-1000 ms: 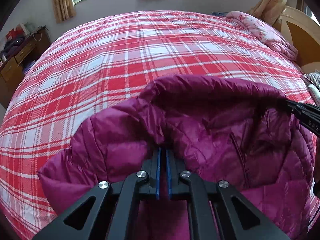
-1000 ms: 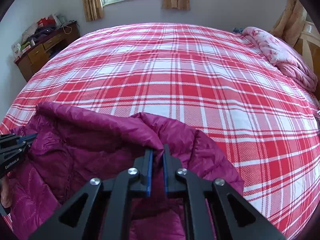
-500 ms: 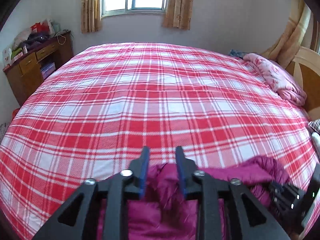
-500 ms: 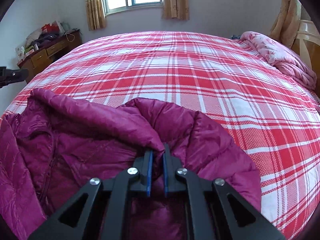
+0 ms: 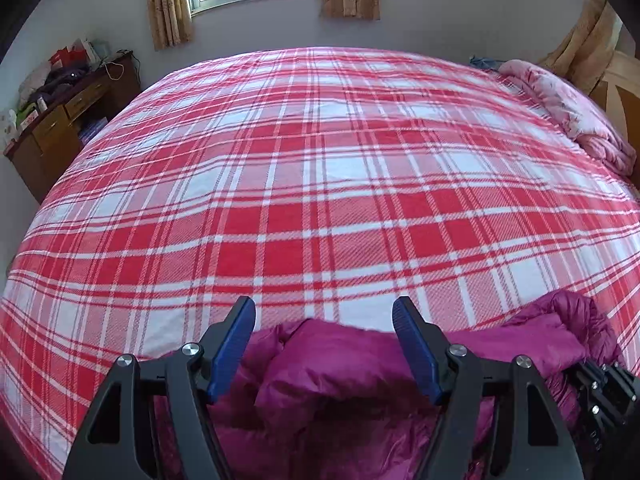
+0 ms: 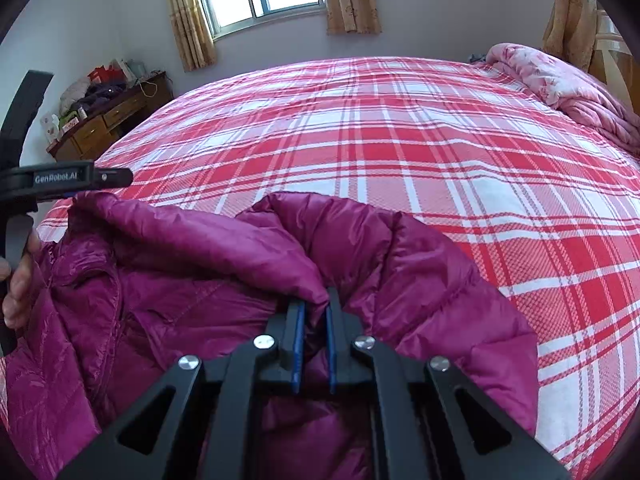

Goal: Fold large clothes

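Lies bunched at the near edge of the red-and-white checked bed cover (image 5: 320, 184): puffy purple quilted jacket (image 6: 192, 280). Right tongs (image 6: 314, 312) pinched tight on a fold of its edge, likely to keep that side up for folding. Left tongs (image 5: 324, 320) wide apart, just been opening, nothing squeezed between, jacket below and let go. Wooden drawer desk (image 6: 104, 128) by the wall, piled with bags and clothes, maybe; too small to tell. No other boxes or baskets seen.

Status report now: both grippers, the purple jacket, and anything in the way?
Left gripper open, just released, fingers clear above purple jacket. Right gripper shut on jacket fold. Jacket bunched on plaid bed. Nothing in the way.
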Motion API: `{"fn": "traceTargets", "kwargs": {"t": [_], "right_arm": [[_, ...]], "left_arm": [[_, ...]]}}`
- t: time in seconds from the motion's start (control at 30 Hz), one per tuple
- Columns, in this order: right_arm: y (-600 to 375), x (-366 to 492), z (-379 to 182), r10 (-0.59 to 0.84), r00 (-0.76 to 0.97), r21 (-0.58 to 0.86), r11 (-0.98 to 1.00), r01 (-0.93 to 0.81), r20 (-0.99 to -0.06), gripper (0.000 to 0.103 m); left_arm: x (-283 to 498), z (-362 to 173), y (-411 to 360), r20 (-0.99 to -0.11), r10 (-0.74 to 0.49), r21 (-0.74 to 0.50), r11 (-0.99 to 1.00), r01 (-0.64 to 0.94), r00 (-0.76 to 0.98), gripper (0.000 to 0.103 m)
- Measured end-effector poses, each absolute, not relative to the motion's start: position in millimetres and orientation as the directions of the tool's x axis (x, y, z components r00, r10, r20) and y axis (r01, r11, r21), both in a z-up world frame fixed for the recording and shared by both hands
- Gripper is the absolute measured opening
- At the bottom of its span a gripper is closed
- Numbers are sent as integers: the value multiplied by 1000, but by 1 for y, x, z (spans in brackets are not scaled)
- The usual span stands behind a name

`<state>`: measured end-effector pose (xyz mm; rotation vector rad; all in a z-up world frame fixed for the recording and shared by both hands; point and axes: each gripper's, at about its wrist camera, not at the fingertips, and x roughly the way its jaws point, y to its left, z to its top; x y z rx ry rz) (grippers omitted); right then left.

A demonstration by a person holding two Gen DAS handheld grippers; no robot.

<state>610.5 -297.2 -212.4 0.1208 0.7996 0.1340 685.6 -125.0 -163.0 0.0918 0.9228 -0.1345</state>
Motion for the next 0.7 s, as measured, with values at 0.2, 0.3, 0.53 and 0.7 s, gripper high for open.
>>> {"fn": "traceTargets", "kwargs": {"t": [0.2, 0.3, 0.53, 0.7], "right_arm": [[-299, 609, -212, 172, 694, 169, 983, -73, -699, 10], [-298, 608, -212, 164, 696, 161, 984, -70, -699, 10], [-309, 575, -181, 138, 736, 195, 981, -8, -663, 39], [-303, 582, -140, 150, 773, 261, 965, 22, -617, 45]], "left_arm": [[664, -197, -112, -826, -89, -10, 990, 143, 556, 72], [659, -204, -112, -818, -97, -23, 990, 136, 567, 72], [647, -210, -114, -791, -80, 3, 991, 134, 607, 73], [646, -211, -113, -783, -90, -11, 991, 131, 615, 74]]}}
